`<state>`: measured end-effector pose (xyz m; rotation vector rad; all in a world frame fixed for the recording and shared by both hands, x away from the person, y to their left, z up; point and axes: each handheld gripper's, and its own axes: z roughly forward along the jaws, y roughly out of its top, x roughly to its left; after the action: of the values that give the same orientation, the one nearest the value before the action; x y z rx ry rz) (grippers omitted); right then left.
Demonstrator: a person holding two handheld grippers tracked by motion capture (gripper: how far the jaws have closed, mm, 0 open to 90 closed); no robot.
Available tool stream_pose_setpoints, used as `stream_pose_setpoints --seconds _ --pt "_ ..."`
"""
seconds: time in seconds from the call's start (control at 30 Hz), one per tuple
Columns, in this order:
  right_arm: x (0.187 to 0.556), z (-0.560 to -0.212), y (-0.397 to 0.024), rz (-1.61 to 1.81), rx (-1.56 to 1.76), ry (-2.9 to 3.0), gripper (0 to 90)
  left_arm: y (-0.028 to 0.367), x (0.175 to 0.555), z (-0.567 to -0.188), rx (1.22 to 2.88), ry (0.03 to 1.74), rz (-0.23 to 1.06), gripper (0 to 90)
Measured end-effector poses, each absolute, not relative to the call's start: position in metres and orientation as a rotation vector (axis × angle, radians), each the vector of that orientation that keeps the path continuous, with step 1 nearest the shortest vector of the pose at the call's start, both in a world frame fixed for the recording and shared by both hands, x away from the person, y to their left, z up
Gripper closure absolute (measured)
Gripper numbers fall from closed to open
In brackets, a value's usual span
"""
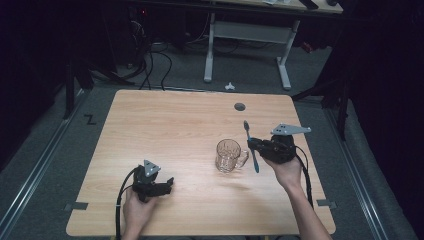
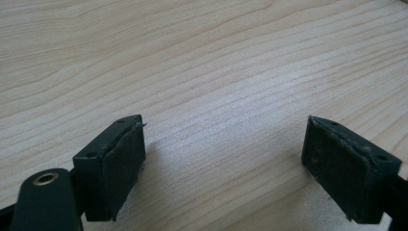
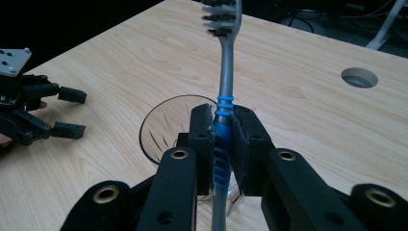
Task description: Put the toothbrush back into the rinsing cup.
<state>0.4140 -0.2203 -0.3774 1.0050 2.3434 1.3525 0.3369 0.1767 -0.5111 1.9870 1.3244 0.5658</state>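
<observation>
A grey toothbrush (image 1: 251,145) with a blue ribbed grip (image 3: 222,144) is clamped between the jaws of my right gripper (image 1: 255,146), which is shut on its handle; the bristle head (image 3: 222,17) points away from the camera. A clear glass mug (image 1: 229,155) with a handle stands on the wooden table (image 1: 165,130) just left of that gripper; in the right gripper view its rim (image 3: 159,120) lies under and behind the jaws. My left gripper (image 1: 169,184) rests low at the table's near left, open, its pads (image 2: 120,163) wide apart over bare wood with nothing between them.
A round cable hole (image 1: 240,106) sits in the table near its far edge. Behind the table stand a white desk frame (image 1: 247,35) and loose cables on the floor. The left gripper (image 3: 70,113) shows at the left of the right gripper view.
</observation>
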Motion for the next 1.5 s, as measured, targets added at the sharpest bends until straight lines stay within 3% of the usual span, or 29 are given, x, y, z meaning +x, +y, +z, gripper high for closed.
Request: stream_pose_setpoints --seconds 1.5 --pt "0.442 -0.358 -0.199 1.472 1.004 2.206 79.9 0.177 0.337 -0.511 1.988 1.324 0.565 15.8"
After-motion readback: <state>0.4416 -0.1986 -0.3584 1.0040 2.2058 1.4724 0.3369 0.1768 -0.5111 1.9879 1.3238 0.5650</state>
